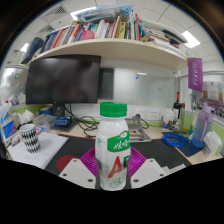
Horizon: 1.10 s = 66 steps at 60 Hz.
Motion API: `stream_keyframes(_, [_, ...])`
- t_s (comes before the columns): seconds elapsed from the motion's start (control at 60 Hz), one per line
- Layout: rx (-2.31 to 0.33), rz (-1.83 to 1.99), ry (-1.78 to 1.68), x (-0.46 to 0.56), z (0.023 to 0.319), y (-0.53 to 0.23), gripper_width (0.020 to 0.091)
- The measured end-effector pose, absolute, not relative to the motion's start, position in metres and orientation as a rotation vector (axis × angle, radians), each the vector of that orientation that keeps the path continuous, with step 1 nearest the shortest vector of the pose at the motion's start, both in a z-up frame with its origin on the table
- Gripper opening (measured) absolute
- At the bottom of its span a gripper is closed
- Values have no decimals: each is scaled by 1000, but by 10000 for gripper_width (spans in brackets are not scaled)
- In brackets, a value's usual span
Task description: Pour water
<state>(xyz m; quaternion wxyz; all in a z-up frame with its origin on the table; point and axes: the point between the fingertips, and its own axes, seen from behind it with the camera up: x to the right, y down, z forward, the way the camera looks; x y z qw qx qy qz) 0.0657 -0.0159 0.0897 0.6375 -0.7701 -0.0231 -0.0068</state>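
A white plastic bottle (114, 146) with a green cap stands upright between the two fingers of the gripper (113, 172), its red-and-green label facing the camera. The purple pads (91, 163) sit tight against both sides of the bottle's lower half, so the claw is clamped on it. The bottle rises over a cluttered office desk (150, 152), above a dark mat (172, 153) that covers the desk's near part. Toward the desk's left end stands a mug (30, 138) with a black-and-white zigzag pattern, well apart from the bottle. Toward the right end lies a blue coil of cable or tubing (177, 140) (too small to tell which). At the back of the desk, left of the bottle, a dark monitor (64, 79) faces forward. Above it runs a white shelf (110, 48) packed with books (90, 30), under ceiling lights. A purple banner (194, 73) hangs at the right.
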Motion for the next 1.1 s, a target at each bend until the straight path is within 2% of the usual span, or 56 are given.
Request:
stream_keyframes(0.1, [-1792, -62, -79, 66, 94, -15, 343])
stream_keyframes(0.217, [-1803, -162, -183, 56, 124, -7, 344])
stream_keyframes(0.433, [-1804, -469, -642, 0, 159, 14, 345])
stream_keyframes(0.583, [-1712, -668, -1018, -53, 163, 18, 346])
stream_keyframes(0.767, [-1561, -861, -1386, -102, 150, 22, 348])
stream_keyframes(1.1, [-1395, -1100, -1692, -138, 127, 37, 347])
